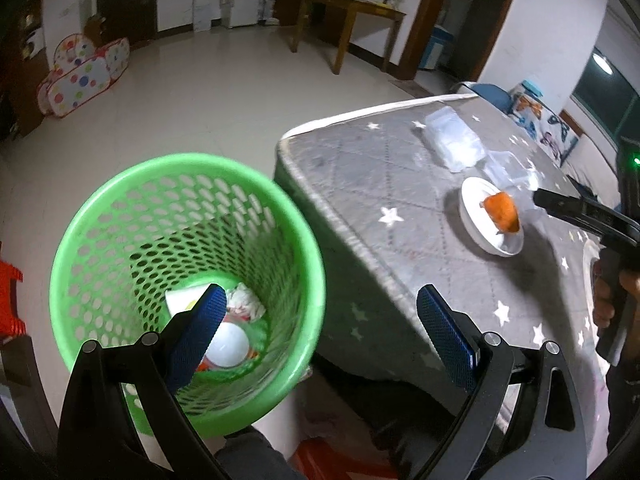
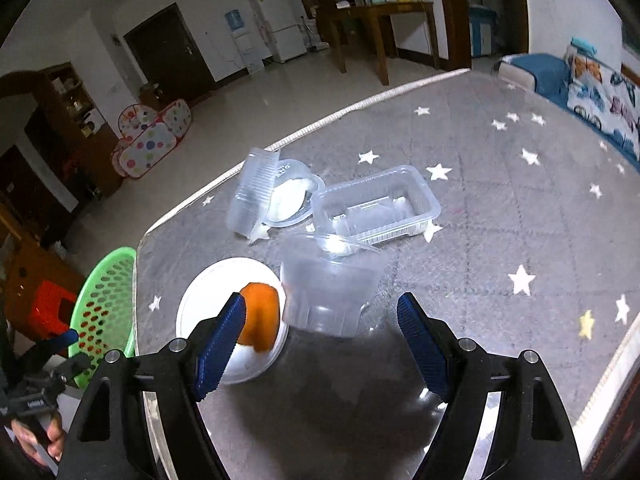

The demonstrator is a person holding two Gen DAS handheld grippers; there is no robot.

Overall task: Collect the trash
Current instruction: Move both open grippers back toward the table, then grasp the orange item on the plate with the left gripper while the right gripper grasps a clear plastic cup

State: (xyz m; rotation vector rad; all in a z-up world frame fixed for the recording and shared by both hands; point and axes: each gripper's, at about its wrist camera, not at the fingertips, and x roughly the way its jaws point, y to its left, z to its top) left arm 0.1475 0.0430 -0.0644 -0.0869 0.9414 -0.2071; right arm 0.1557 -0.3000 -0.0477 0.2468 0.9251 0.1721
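Note:
A green mesh basket (image 1: 176, 264) stands on the floor by the table corner and holds a crumpled tissue (image 1: 246, 300), white paper and a white round lid. My left gripper (image 1: 322, 294) hovers open over the basket's near rim with nothing between its fingers. On the grey star-patterned tablecloth (image 2: 500, 208), my right gripper (image 2: 322, 300) is open. Just past its fingertips stands a clear plastic cup (image 2: 324, 292) with a clear spoon (image 2: 340, 244) in it, not touched by the pads. A white bowl (image 2: 212, 304) with orange peel (image 2: 260, 316) sits left of the cup.
Behind the cup lie a clear plastic tray (image 2: 376, 204), a stack of clear containers (image 2: 252, 196) and a round lidded tub (image 2: 292, 200). A red stool (image 1: 12, 288) stands left of the basket. Across the tiled floor are a spotted play tent (image 1: 84, 76) and a wooden table (image 1: 348, 12).

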